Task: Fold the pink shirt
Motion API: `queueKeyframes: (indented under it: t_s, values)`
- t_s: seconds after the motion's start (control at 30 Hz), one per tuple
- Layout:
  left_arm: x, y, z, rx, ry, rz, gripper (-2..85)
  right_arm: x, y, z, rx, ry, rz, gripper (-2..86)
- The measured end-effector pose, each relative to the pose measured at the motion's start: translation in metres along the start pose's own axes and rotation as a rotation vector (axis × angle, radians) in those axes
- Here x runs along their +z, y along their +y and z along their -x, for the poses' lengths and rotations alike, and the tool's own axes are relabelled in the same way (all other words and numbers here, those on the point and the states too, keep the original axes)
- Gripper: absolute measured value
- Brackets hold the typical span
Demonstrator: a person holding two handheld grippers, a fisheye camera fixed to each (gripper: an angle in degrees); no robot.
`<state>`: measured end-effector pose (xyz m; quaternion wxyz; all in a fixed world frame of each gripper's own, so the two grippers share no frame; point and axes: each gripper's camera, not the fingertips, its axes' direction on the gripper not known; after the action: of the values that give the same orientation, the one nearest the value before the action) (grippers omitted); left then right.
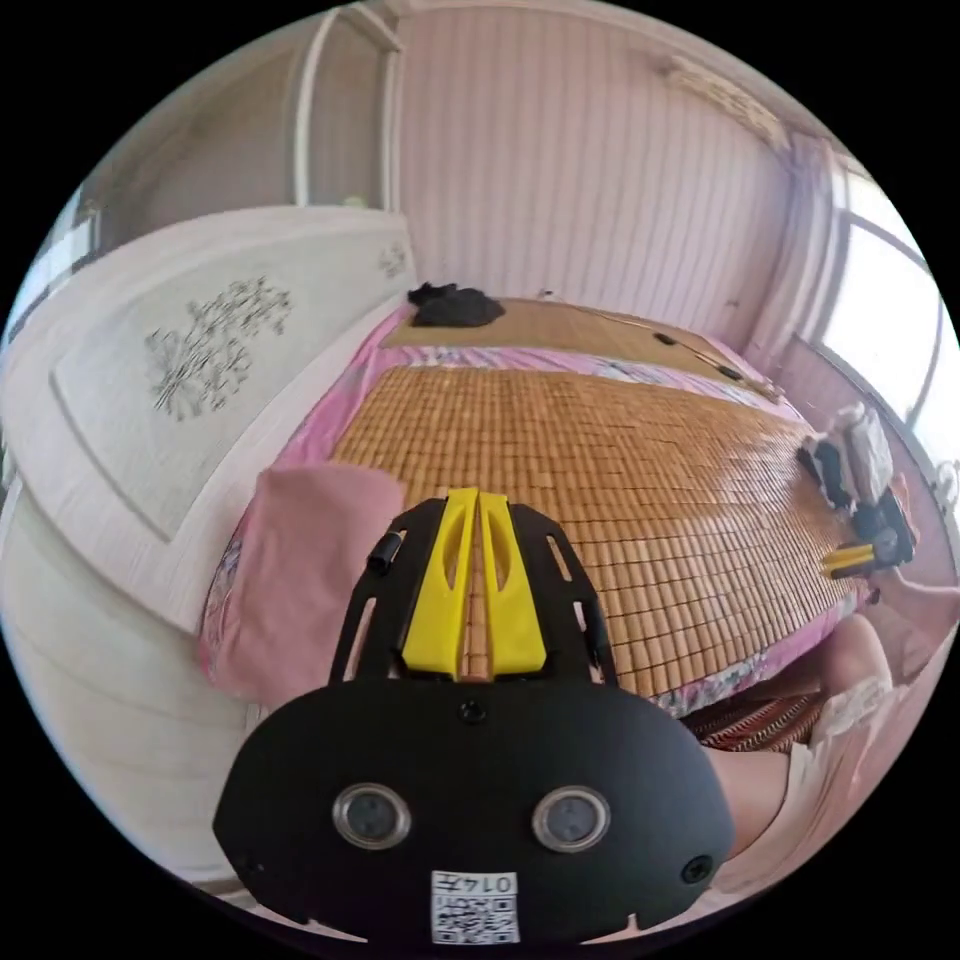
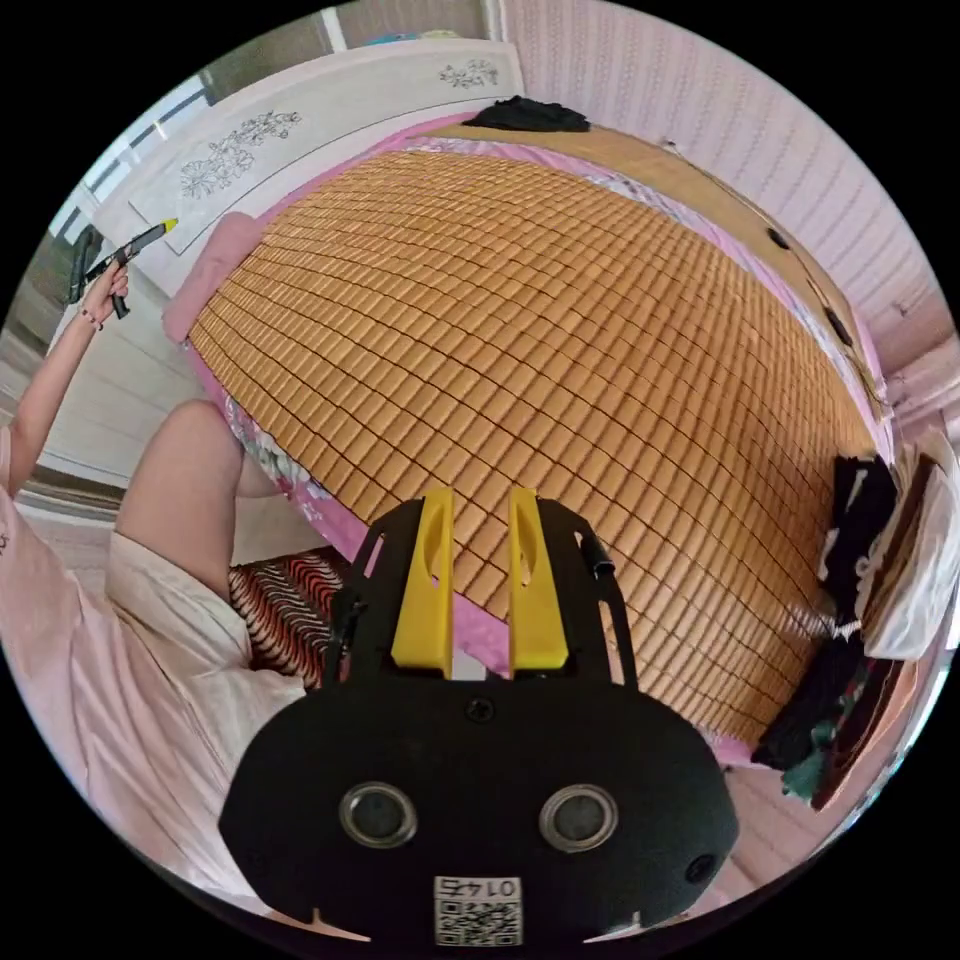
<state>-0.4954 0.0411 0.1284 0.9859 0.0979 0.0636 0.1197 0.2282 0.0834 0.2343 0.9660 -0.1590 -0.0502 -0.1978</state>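
Observation:
The pink shirt (image 1: 300,570) lies as a flat folded bundle on the corner of the bed by the white headboard (image 1: 180,380); in the right gripper view the pink shirt (image 2: 215,258) is a small patch at the mat's far corner. My left gripper (image 1: 476,500) hovers just right of the shirt, jaws shut with nothing between them. A raised hand holds that left gripper (image 2: 140,238) in the right gripper view. My right gripper (image 2: 478,500) stands open over the near edge of the bamboo mat (image 2: 560,330), holding nothing, and the right gripper (image 1: 865,555) also appears at the bed's far side.
A pile of dark and light clothes (image 2: 880,600) sits at the mat's right end. A black garment (image 1: 455,305) lies at the far end of the bed. The person's leg (image 2: 190,480) and a striped seat (image 2: 290,600) are beside the bed edge.

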Motion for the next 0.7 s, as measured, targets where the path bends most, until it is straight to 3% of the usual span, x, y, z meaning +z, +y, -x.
queueKeyframes:
  t_s: [0.13, 0.33, 0.53, 0.7]
  values:
    - [0.037, -0.091, -0.188, 0.299, 0.25, -0.123, 2.4, -0.075, 0.135, -0.085, 0.289, 0.164, -0.12, 10.3]
    - [0.088, -0.16, -0.442, 0.386, 0.775, -0.088, 4.9, -0.149, 0.265, -0.158, 0.488, 0.324, -0.182, 10.9]
    - [0.107, -0.174, -0.676, 0.624, 0.984, 0.007, 6.7, -0.183, 0.342, -0.214, 0.583, 0.421, -0.255, 15.1]
    - [0.117, -0.193, -0.824, 0.75, 0.975, 0.028, 7.5, -0.192, 0.365, -0.245, 0.586, 0.434, -0.295, 16.2]
